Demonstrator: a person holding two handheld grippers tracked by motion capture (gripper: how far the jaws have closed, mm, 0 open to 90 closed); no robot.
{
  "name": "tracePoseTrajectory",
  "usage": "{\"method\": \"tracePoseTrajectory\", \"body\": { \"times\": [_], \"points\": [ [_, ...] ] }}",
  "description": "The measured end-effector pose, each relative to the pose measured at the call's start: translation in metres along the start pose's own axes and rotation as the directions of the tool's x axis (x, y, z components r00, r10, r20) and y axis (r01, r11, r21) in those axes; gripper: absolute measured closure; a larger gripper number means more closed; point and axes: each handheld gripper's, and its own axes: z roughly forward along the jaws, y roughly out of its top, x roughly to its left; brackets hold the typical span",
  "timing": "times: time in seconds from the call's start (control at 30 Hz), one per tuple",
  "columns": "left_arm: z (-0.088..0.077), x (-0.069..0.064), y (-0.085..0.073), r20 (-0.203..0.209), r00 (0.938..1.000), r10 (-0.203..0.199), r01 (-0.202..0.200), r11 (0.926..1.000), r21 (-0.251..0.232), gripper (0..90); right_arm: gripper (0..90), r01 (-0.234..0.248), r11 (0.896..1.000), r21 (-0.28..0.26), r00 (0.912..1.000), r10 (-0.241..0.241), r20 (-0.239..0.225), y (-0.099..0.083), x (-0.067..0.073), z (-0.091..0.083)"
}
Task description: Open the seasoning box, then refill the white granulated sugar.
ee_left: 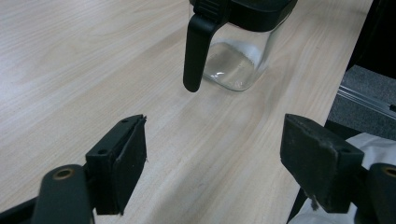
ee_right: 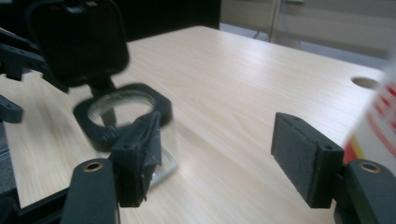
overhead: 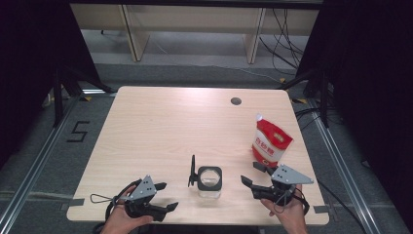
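Both jaws spread wide with nothing in them, left hand-held gripper (overhead: 163, 196) and right hand-held gripper (overhead: 252, 174) flank the glass jar (overhead: 210, 183) on the counter (overhead: 160, 126)

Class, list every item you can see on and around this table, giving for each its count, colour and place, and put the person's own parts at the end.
Glass jar: one, clear with a black square rim, near the table's front edge, between the two grippers.
Jar lid: one, black, flipped open and standing upright at the jar's left side.
Pouch: one, red and white, standing toward the table's right edge.
Table: one, light wood, with a round hole near the far edge.
Left gripper: one, black, jaws open, nothing between them.
Right gripper: one, black, jaws open, nothing between them.
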Motion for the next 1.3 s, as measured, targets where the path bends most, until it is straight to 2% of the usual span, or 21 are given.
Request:
{"method": "tracePoseTrajectory", "body": {
  "times": [0.03,0.17,0.2,0.23,0.47,0.5,0.53,0.57,0.6,0.67,0.7,0.73,0.77,0.8,0.83,0.9,0.93,0.97,1.07,1.1,1.3],
  "points": [
    [0.002,-0.002,-0.001,0.003,0.9997,-0.025,0.025,0.9995,-0.022,21.9,32.6,-0.022,1.0,0.004,0.9997,0.022,0.011,-0.003,-0.001,-0.003],
    [0.001,-0.003,0.0,0.004,1.0,-0.007,0.007,0.9999,-0.012,22.0,31.8,-0.036,0.999,0.019,0.9982,0.035,0.05,-0.012,-0.009,-0.017],
    [0.001,-0.003,0.0,0.005,1.0,-0.003,0.003,1.0,-0.007,21.9,31.0,-0.025,0.999,0.02,0.9945,0.023,0.102,-0.016,-0.014,-0.023],
    [0.001,-0.002,0.0,0.008,1.0,0.005,-0.005,1.0,-0.005,21.9,30.5,-0.072,0.997,0.024,0.9912,0.069,0.113,-0.018,-0.014,-0.027],
    [0.001,-0.005,-0.001,-0.002,1.0,-0.008,0.008,1.0,-0.005,21.9,27.3,-0.067,0.998,0.018,0.9831,0.063,0.172,-0.026,-0.032,-0.031],
    [0.002,-0.005,-0.001,0.0,0.9999,-0.012,0.012,0.9997,-0.02,22.0,26.5,-0.097,0.995,0.026,0.9775,0.091,0.19,-0.026,-0.031,-0.032],
    [0.001,-0.005,-0.001,0.001,1.0,0.002,-0.002,0.9999,-0.01,21.9,25.4,-0.062,0.998,0.031,0.9791,0.055,0.196,-0.027,-0.037,-0.033],
    [-0.001,-0.002,-0.001,-0.01,0.9994,0.034,-0.033,0.9994,0.01,21.9,23.8,-0.098,0.995,0.032,0.9719,0.088,0.218,-0.029,-0.039,-0.031],
    [0.0,-0.004,-0.002,-0.007,1.0,-0.004,0.004,1.0,-0.006,22.0,23.1,-0.069,0.997,0.029,0.9729,0.061,0.223,-0.029,-0.043,-0.031],
    [-0.001,-0.002,-0.002,-0.012,0.9997,0.021,-0.021,0.9998,0.006,21.9,22.5,-0.07,0.997,0.027,0.9711,0.062,0.23,-0.03,-0.045,-0.029],
    [-0.001,-0.002,-0.002,-0.018,0.9998,0.007,-0.006,0.9999,0.008,22.0,21.6,-0.074,0.997,0.027,0.9706,0.066,0.232,-0.031,-0.048,-0.028],
    [-0.001,-0.002,-0.003,-0.016,0.9999,-0.005,0.005,1.0,0.002,22.0,20.9,-0.123,0.992,0.029,0.9638,0.113,0.242,-0.031,-0.047,-0.028],
    [0.0,-0.002,-0.003,-0.017,0.9998,-0.006,0.005,0.9999,-0.012,22.0,20.5,-0.085,0.996,0.029,0.9671,0.075,0.243,-0.032,-0.052,-0.027],
    [0.0,-0.002,-0.003,-0.017,0.9998,-0.006,0.005,0.9999,-0.012,22.0,20.5,-0.085,0.996,0.029,0.9671,0.075,0.243,-0.032,-0.052,-0.027],
    [0.001,-0.002,-0.003,-0.015,0.9998,-0.011,0.011,0.9999,-0.008,22.0,18.4,-0.109,0.994,0.029,0.9601,0.097,0.262,-0.033,-0.053,-0.027],
    [0.001,-0.002,-0.003,-0.014,0.9999,-0.006,0.006,0.9999,-0.013,22.0,17.6,-0.093,0.996,0.012,0.9616,0.087,0.26,-0.033,-0.057,-0.027],
    [0.001,-0.002,-0.003,-0.017,0.9998,-0.004,0.004,1.0,0.001,22.0,17.3,-0.13,0.992,0.005,0.9563,0.124,0.265,-0.033,-0.056,-0.026],
    [0.002,-0.002,-0.004,-0.011,0.9999,-0.001,0.001,1.0,-0.005,22.0,16.6,-0.083,0.997,0.0,0.9583,0.08,0.274,-0.033,-0.061,-0.026],
    [0.002,-0.002,-0.003,-0.015,0.9998,0.013,-0.013,0.9998,0.014,22.0,15.9,-0.088,0.996,-0.005,0.9554,0.086,0.283,-0.033,-0.064,-0.024],
    [0.002,-0.002,-0.003,-0.016,0.9997,0.019,-0.019,0.9997,0.018,22.0,15.7,-0.056,0.998,-0.012,0.956,0.057,0.288,-0.033,-0.067,-0.023],
    [0.006,-0.003,-0.005,-0.014,0.9995,0.027,-0.027,0.9996,0.008,22.1,15.4,-0.038,0.999,-0.026,0.9557,0.044,0.291,-0.032,-0.078,-0.012]
  ]
}}
